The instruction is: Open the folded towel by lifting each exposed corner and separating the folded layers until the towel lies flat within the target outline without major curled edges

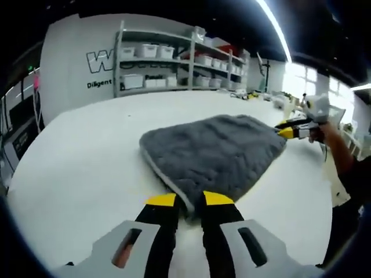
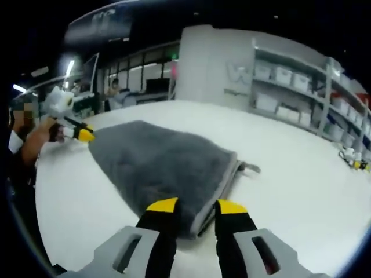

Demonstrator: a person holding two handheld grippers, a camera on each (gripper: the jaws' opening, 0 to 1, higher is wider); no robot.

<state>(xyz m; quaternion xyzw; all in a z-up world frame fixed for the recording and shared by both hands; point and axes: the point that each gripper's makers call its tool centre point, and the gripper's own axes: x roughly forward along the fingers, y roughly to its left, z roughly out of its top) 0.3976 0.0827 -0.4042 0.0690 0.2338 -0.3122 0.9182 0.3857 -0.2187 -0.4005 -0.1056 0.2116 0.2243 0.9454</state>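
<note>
A grey folded towel [image 1: 214, 150] lies on the white table [image 1: 81, 156], its stacked layers showing along the left edge. My left gripper [image 1: 189, 200] is at its near corner, and that corner sits between the yellow-tipped jaws, pinched. My right gripper [image 1: 286, 132] holds the far right corner. In the right gripper view the towel [image 2: 156, 162] runs away from my right gripper [image 2: 196, 205], whose jaws close on the near corner. My left gripper [image 2: 86, 135] grips the opposite corner at the left. A small tag [image 2: 249, 168] sticks out of the towel's right edge.
Open white table surface [image 2: 295, 185] surrounds the towel. Metal shelves with white bins [image 1: 174, 58] stand beyond the table's far edge, also seen as shelves [image 2: 301, 87]. The person's arm [image 1: 342, 156] reaches in at the right; small items [image 2: 353, 161] lie near the table's far side.
</note>
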